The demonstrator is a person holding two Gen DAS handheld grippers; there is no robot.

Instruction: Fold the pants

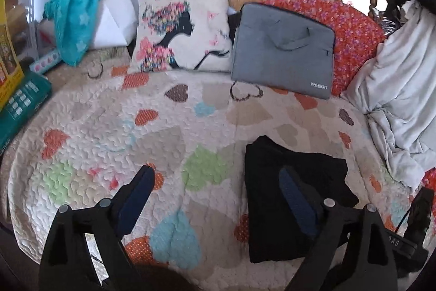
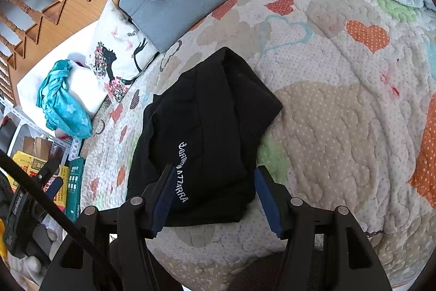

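Quilted bedcover (image 1: 114,127) w/ coloured hearts filled most of both views; it lay over a bed & carried everything else. At its far edge a pale crumpled blanket (image 1: 403,78) was heaped on the right side of the left wrist view, next to a red flowered cushion (image 1: 357,29). A grey laptop bag (image 1: 283,48) leaned against that cushion, & just beside it stood a white pillow (image 1: 185,26) printed w/ a dark silhouette & flowers. Further left a teal cloth w/ stars (image 1: 81,7) hung over a white box.

Black pants (image 2: 201,127), already folded to a compact pile w/ white lettering on top, lay on the bedcover near its front edge, well apart from the bag.

Left gripper (image 1: 218,179) had its fingers spread wide, nothing between them; the left finger (image 1: 136,195) was over bare quilt, while the right one was seen against the left edge of the pants. Whether it touched the cloth I cannot tell. Right gripper (image 2: 215,179) was about half open, its fingers on either side of the near part of the pants, pads not pressing on the fabric.
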